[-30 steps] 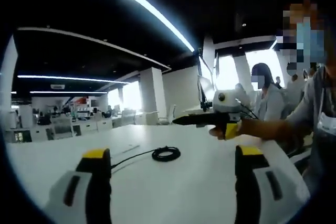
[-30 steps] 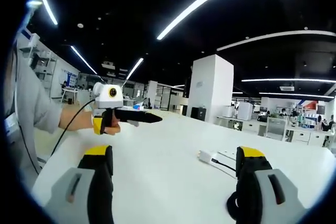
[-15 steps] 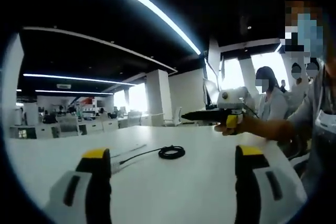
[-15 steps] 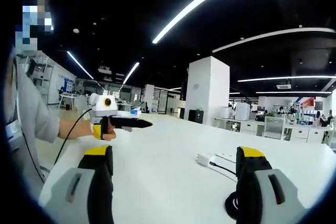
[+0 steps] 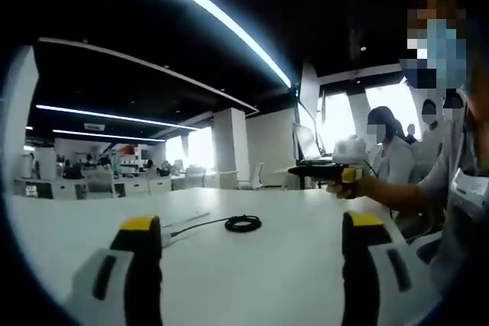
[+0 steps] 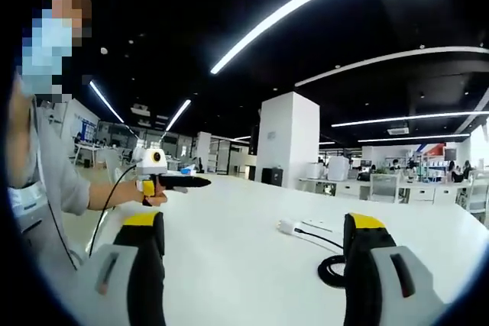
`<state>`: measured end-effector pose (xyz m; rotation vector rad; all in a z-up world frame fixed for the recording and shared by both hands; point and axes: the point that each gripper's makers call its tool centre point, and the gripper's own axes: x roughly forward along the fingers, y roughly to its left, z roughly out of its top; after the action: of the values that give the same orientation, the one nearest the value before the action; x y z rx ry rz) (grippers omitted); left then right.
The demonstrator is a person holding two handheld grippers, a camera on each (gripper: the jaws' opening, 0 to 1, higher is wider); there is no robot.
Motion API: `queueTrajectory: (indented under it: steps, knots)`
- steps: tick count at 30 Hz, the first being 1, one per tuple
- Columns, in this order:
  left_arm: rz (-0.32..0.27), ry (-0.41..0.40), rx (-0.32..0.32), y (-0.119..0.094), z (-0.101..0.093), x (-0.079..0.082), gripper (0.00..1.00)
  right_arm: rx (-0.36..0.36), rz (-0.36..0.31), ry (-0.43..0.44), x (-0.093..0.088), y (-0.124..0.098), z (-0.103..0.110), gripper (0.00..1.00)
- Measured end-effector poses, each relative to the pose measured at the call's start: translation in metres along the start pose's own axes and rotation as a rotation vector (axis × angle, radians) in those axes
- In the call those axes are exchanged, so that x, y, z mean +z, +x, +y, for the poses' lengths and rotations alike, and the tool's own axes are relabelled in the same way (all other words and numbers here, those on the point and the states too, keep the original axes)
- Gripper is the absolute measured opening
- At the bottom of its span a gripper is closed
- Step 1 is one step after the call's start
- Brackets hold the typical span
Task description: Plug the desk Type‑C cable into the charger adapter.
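A black Type-C cable lies coiled (image 5: pixel 243 224) on the white table (image 5: pixel 260 284), and its loose end runs left toward my left jaw. In the right gripper view the white charger adapter (image 6: pixel 288 227) rests on the table with the cable coil (image 6: pixel 333 271) just right of it, partly behind my right jaw. My left gripper (image 5: pixel 252 228) is open and holds nothing, well short of the coil. My right gripper (image 6: pixel 254 227) is also open and holds nothing. Each gripper shows in the other's view, held above the table: the right gripper (image 5: pixel 299 171) and the left gripper (image 6: pixel 205 182).
A person in a grey sleeve (image 6: pixel 53 181) holds both grippers at the table's near end. Other people sit behind (image 5: pixel 386 150). Desks, chairs and a white column (image 6: pixel 286 143) stand beyond the far edge of the table (image 6: pixel 229 265).
Both views have drawn back and apart: each shows the other gripper smaller and nearer the picture's edge. The cable and the adapter lie where they were.
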<state>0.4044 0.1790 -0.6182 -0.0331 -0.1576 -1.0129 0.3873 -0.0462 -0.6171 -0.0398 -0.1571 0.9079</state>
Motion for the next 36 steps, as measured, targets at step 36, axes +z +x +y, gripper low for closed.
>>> queueTrajectory:
  steps: [36]
  knots:
    - [-0.02, -0.052, 0.041, -0.039, -0.012, -0.019, 1.0, -0.036, -0.044, 0.057, -0.019, -0.03, 0.014, 0.99]
